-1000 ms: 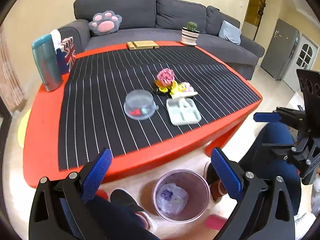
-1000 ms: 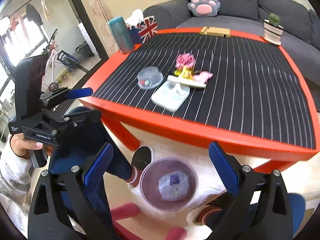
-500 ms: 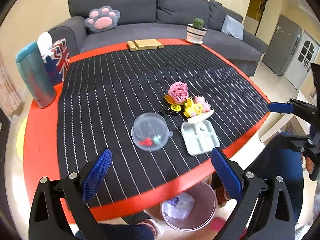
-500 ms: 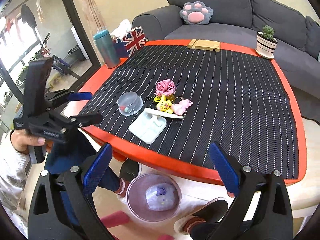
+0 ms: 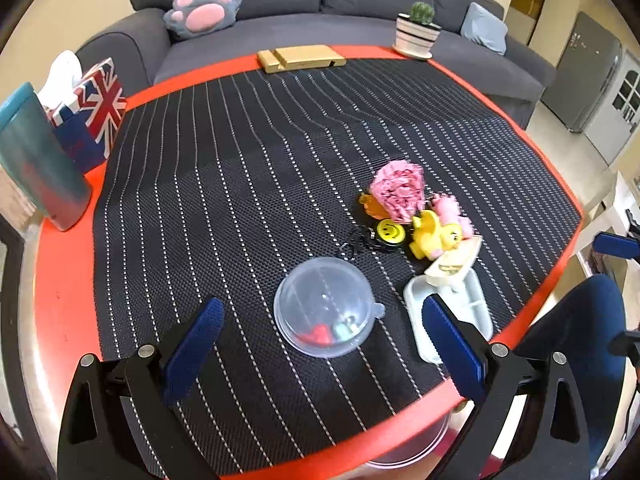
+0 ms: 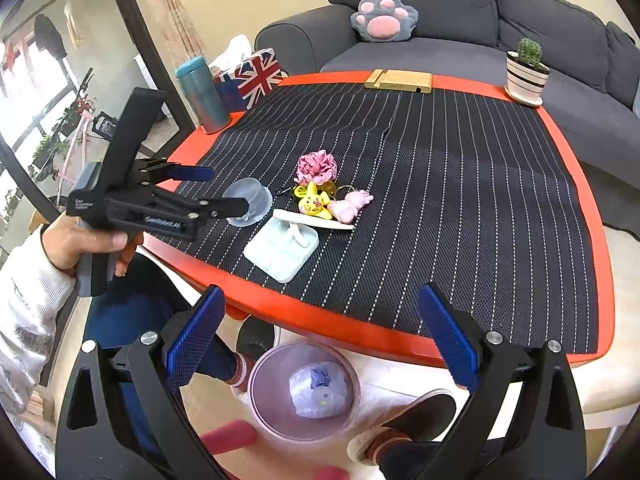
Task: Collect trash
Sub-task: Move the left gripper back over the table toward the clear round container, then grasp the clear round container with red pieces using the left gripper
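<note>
A red counter (image 6: pixel 576 184) under a black striped mat (image 6: pixel 460 184) fills both views, a grey sofa (image 6: pixel 440 12) beyond its far edge. On the floor below the near edge stands a clear bin (image 6: pixel 260 392) holding a crumpled wad (image 6: pixel 316 392). Near that edge lie a pale compartment tray (image 5: pixel 476 312), a clear domed lid (image 5: pixel 326 306), a pink paper ball (image 5: pixel 396 190) and small toys. The left gripper (image 5: pixel 320 330) hovers just above the lid, fingers spread wide and empty — the right gripper (image 6: pixel 320 330), equally open, hangs over the bin.
</note>
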`<state>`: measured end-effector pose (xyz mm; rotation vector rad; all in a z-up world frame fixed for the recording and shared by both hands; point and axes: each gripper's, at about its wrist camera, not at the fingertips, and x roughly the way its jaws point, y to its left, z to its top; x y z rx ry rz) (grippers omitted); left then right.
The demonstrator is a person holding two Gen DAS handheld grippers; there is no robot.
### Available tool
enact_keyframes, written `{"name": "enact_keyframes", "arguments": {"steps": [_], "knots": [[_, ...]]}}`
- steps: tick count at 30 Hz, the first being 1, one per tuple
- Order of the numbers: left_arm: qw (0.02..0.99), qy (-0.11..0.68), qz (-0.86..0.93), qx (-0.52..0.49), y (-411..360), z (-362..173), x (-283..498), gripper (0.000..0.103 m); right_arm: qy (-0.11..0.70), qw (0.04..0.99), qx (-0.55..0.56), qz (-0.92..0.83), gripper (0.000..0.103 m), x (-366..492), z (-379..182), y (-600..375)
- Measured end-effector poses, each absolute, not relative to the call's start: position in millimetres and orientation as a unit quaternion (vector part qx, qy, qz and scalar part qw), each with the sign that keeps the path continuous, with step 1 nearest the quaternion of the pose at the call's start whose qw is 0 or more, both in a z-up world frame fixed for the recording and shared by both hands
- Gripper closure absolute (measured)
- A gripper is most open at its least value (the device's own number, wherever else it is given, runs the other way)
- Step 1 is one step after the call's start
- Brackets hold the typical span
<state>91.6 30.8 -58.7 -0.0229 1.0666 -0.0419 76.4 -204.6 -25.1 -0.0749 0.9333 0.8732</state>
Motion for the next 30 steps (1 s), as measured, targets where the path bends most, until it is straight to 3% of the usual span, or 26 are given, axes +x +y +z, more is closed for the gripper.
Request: {"name": "enact_keyframes", "arguments": {"steps": [9, 14, 17, 30], "knots": [[0.859, 0.512, -0.017, -0.009, 32, -65, 94, 0.010, 0.436, 0.803, -0.034, 0.406, 0.007, 80, -26, -206], [0.856, 0.517, -0.023, -0.014, 29, -69, 96, 0.030, 0.436, 0.802, -0.037, 0.407, 0.007, 80, -25, -204], [0.855, 0.518, -0.025, -0.020, 30, -69, 97, 0.050, 0.435, 0.802, -0.040, 0.407, 0.007, 81, -24, -203], [0.874, 0.485, -0.023, -0.009, 32, -48, 87, 0.050, 0.431, 0.804, -0.055, 0.406, 0.007, 95, -18, -189]]}}
